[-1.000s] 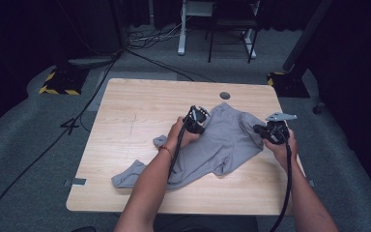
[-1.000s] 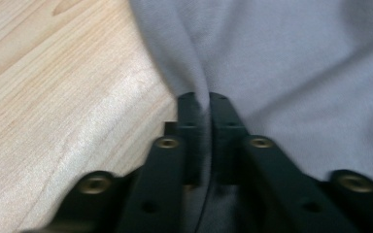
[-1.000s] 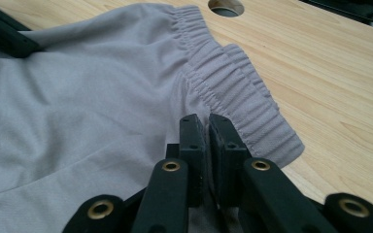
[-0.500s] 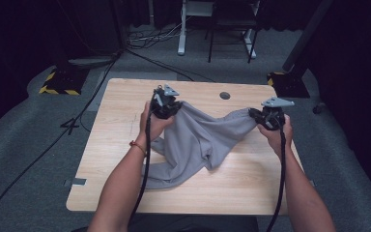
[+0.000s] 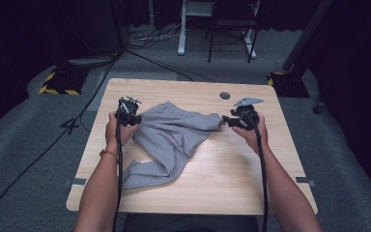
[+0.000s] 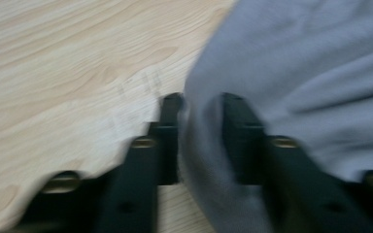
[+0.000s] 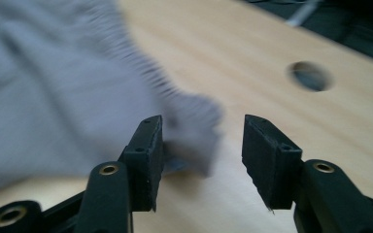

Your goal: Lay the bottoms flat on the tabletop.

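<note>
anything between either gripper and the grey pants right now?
Nothing visible. The grey pants lie spread on the table. A fold of cloth sits between the left gripper's jaws, which have just been opening. The right gripper, also just opening, has the waistband corner loose between its jaws.

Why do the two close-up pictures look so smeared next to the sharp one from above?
Left gripper view: motion blur smears the grey trousers and the left gripper. Right gripper view: the right gripper is crisp, the cloth and table hole soft. High view: the table is evenly lit, the floor beyond it dark.
</note>
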